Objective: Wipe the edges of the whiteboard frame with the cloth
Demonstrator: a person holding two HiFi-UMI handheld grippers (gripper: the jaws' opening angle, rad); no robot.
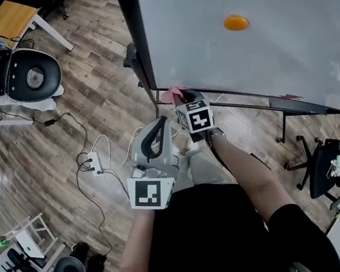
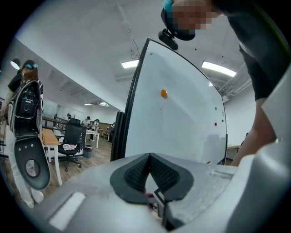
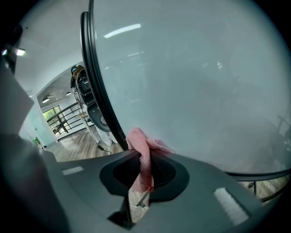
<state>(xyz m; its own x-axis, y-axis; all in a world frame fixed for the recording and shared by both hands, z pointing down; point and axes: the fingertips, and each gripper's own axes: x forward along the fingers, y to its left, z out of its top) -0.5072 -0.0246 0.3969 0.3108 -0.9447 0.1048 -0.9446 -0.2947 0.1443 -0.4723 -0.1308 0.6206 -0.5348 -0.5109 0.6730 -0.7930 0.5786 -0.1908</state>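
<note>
**Left claw (image 2: 148,164) idle, cloth (image 3: 142,152) at the frame corner: watch that grip**

Closest to me, the left claw is clenched on nothing, pads pressed together. It hangs low in front of the body, clear of the whiteboard (image 1: 257,38). The right claw (image 3: 143,166) is grasping the pink cloth: a thin fold pinched between the pads, a tuft poking out ahead. That puts the cloth right at the lower left corner of the black frame (image 1: 135,39). Whether the tuft actually touches the frame, I can't tell.

My worry is the hold. Only a narrow fold is pinched, so dragging it along the edge could tug it out and drop it to the floor. With so little cloth ahead of the pads, pressing in could put hard claw on the frame instead of fabric. If I drift sideways, I'm wiping board face, not edge. Underfoot, white cable and a power strip (image 1: 93,163) lie near the feet, and a step along the board could snag them
</note>
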